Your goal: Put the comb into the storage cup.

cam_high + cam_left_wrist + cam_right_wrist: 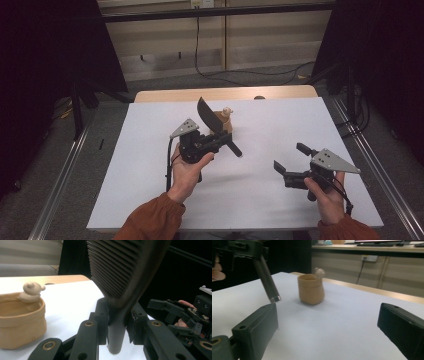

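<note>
White table (150,200), left hand-held gripper (220,141) clamping slotted spatula (209,116), tan pot (226,121) just behind

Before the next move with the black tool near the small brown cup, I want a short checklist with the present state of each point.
1. Left gripper shut on the black ridged tool, jaws clamped on its handle: ok.
2. Tool lifted off the table, its head up: ok.
3. Brown cup standing upright on the white sheet: ok.
4. Cup interior free of contents: cannot tell; the visible inside looks bare, the bottom is hidden.
5. Right gripper open and holding nothing: ok.
6. Right gripper apart from the cup and the tool: ok.
</note>
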Motion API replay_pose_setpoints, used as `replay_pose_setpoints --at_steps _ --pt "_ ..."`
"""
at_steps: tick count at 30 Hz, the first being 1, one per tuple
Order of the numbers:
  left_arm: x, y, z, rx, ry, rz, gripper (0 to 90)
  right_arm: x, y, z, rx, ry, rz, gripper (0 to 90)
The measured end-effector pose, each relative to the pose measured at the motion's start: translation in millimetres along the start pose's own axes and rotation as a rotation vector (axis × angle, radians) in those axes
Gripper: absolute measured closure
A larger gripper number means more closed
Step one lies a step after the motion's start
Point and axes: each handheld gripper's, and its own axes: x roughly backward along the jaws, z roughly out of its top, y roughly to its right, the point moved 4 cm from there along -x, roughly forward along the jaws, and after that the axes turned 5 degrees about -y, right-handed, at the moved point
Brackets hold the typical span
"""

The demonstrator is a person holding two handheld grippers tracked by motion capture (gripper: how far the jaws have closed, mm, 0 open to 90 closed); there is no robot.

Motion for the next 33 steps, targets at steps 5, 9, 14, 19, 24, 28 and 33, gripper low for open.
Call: replay_pose_setpoints --at_steps 5,9,14,19,24,28,33 --pt "6.1 -2.5 6.2 -0.006 0.02 0.014 73.1 4.9 4.7 -2.8 -0.009 0.017 -0.038 1.0" --pt "8.4 -6.2 9.0 -0.026 0.026 0.048 73.1 6.8 8.5 -6.9 -0.02 0.022 -0.043 0.8" --pt "8.3 -17.6 10.5 -0.034 0.014 0.093 73.1 12.3 12.1 -8.6 -0.031 0.023 -0.052 0.5" --pt "9.8 -23.1 16.5 -0.05 0.011 0.116 73.1 19.2 14.9 -11.2 -0.025 0.027 -0.087 0.9" --pt "11.7 -26.3 24.6 -0.064 0.017 0.139 73.1 29.2 17.9 -15.3 -0.029 0.032 -0.108 0.7" --pt "12.4 -31.1 28.6 -0.071 0.015 0.151 73.1 35.6 20.2 -19.5 -0.045 0.025 -0.129 0.3" --pt "13.5 -38.1 34.1 -0.072 0.021 0.178 73.1 37.4 19.3 -22.1 -0.024 0.031 -0.137 0.1"
